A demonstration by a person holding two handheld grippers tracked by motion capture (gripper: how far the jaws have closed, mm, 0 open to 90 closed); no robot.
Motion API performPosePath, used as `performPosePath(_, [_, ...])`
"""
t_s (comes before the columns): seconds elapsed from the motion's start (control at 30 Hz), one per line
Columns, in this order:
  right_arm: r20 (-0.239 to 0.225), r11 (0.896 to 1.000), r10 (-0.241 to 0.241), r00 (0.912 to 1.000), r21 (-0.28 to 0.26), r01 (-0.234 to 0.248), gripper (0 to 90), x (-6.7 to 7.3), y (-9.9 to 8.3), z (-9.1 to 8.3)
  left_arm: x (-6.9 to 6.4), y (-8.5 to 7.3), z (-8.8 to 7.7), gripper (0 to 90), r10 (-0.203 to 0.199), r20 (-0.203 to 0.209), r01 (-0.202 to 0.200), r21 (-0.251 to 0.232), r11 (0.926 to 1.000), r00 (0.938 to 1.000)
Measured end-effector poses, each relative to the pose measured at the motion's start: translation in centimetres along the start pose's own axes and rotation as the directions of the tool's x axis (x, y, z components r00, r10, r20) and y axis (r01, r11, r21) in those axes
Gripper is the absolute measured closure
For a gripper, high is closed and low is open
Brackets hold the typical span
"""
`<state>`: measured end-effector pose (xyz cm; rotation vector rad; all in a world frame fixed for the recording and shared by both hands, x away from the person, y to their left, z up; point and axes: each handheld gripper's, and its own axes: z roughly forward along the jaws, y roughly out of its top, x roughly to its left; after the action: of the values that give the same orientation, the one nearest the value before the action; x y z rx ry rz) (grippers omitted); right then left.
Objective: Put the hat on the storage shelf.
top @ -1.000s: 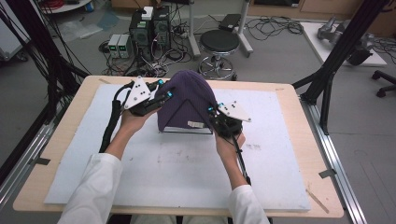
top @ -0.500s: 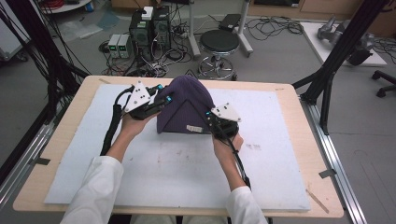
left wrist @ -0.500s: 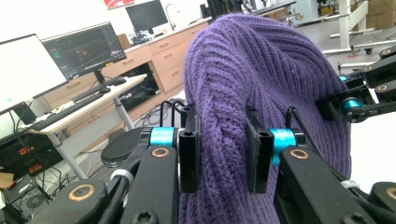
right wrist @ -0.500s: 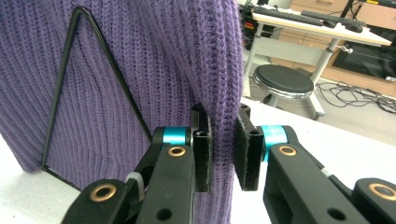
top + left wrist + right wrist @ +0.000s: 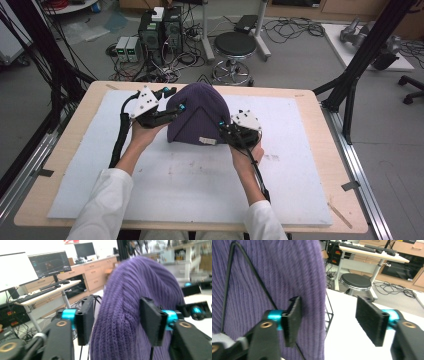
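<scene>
A purple knit hat (image 5: 197, 117) sits over a black wire stand (image 5: 249, 272) on the white mat (image 5: 300, 170), with a small white label (image 5: 207, 141) at its near hem. My left gripper (image 5: 176, 104) is at the hat's left side. Its jaws have just been opening, and a fold of the hat (image 5: 125, 302) still lies between them without being squeezed. At the hat's right hem is my right gripper (image 5: 225, 127), whose jaws have also just been opening. Its left pad (image 5: 293, 320) lies against the knit, its right pad (image 5: 370, 320) stands off over the mat.
The mat covers most of the wooden table (image 5: 320, 115). Behind the table stand a black stool (image 5: 235, 47), computer boxes (image 5: 160, 30) and loose cables on the floor. A black frame leg (image 5: 350, 90) rises at the table's right rear corner.
Both grippers were shut on the hat's sides and now stand open. The hat has settled a little lower on the stand. The hands have hardly moved.
</scene>
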<state>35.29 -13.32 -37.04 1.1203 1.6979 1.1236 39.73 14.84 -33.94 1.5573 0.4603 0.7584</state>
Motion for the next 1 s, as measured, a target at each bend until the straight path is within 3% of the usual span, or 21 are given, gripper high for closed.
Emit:
performPosePath(0.1, [0.013,1.000,0.017,0.9998,-0.022,-0.017,27.0,-0.6,0.1,-0.4,0.2,0.1,-0.4,39.7,-0.038,-0.020,0.038,-0.022,0.9990,0.9991])
performPosePath(0.3, [0.056,0.994,0.030,0.9980,-0.105,-0.024,16.3,-2.1,0.5,-1.3,0.1,0.4,-1.0,34.5,-0.057,-0.049,0.055,-0.037,0.9978,0.9972])
performPosePath(0.43, [0.067,0.985,0.092,0.9935,-0.151,-0.081,13.5,-3.8,0.6,-1.9,-0.1,0.9,-1.5,30.6,-0.055,-0.065,0.051,-0.049,0.9974,0.9964])
performPosePath(0.67, [0.106,0.969,0.151,0.9828,-0.212,-0.126,12.3,-6.8,0.6,-3.9,0.3,1.3,-3.0,30.3,-0.077,-0.119,0.067,-0.090,0.9937,0.9899])
performPosePath(0.87, [0.132,0.956,0.196,0.9717,-0.247,-0.159,12.2,-8.6,0.5,-5.4,0.7,1.4,-4.3,29.9,-0.087,-0.153,0.070,-0.116,0.9908,0.9844])
performPosePath(1.0, [0.138,0.939,0.230,0.9633,-0.293,-0.182,12.2,-9.6,0.5,-6.4,0.9,1.6,-5.5,29.9,-0.094,-0.173,0.069,-0.144,0.9871,0.9803])
